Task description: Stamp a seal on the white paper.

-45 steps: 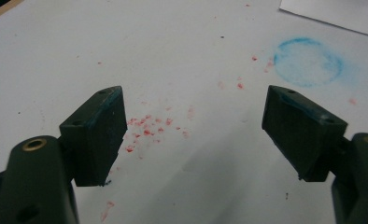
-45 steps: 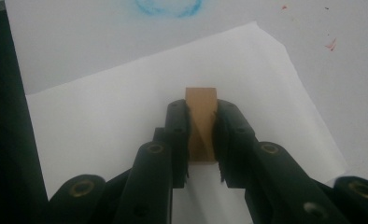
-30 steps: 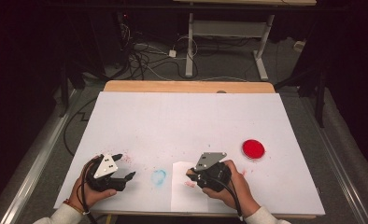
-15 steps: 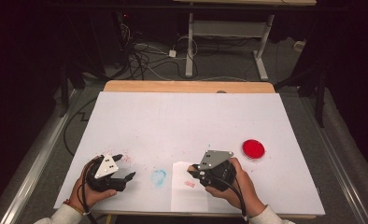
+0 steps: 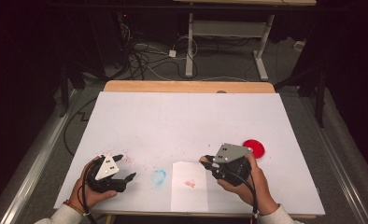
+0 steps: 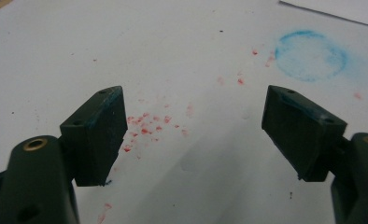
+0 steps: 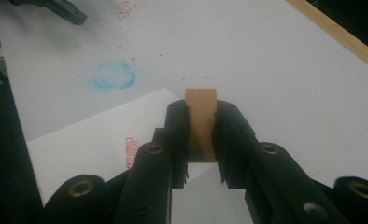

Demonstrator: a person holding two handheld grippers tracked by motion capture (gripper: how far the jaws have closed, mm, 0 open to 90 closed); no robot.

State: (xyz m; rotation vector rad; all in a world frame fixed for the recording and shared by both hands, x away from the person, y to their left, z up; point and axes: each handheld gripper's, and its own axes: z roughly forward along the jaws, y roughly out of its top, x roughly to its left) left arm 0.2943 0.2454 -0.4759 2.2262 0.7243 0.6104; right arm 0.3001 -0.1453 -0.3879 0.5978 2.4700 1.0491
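My right gripper is shut on a small brown wooden block, which stands upright between its pads and is lifted off the table. It hovers just right of a white paper sheet that carries a red printed mark. That mark also shows left of the jaws in the right gripper view. A round red pad lies to the right, behind the hand. My left gripper rests at the front left. It stands open with nothing between its pads.
A blue ring stain marks the white table cover between the two grippers. Red specks are scattered ahead of the left jaws. A wooden strip edges the far side, with cables and desk legs on the floor beyond.
The right hand has lifted and shifted right, off the paper's right edge, with the wooden block still in its jaws. The left hand has stayed put.
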